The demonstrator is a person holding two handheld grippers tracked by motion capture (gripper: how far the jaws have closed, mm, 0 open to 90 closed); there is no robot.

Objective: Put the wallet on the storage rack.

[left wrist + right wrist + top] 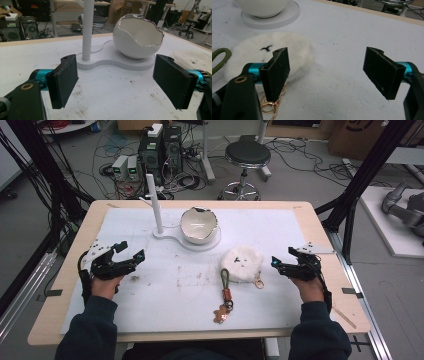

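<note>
Left tongs (pixel 131 251) held wide apart, nothing between jaws, poised above left part of white mat (pixel 150 305) on table (pixel 75 255). Right tongs (pixel 281 258) likewise spread wide, nothing gripped, just beside fluffy white pouch (pixel 242 263). Pouch lies near mat centre, right of green-corded keychain (pixel 224 292); gold clasp (pixel 270 106) seen at its edge. Egg-shaped bowl (pixel 138 40) set on white stand (pixel 115 62), beside upright post (pixel 88 27), behind pouch.

Open white mat (pixel 150 290) between left gripper (pixel 131 251) and right gripper (pixel 281 258), obstructed centrally by fluffy white pouch (pixel 242 264) and keychain (pixel 225 295), further back by post (pixel 154 202) and egg-shaped bowl (pixel 199 225).
</note>
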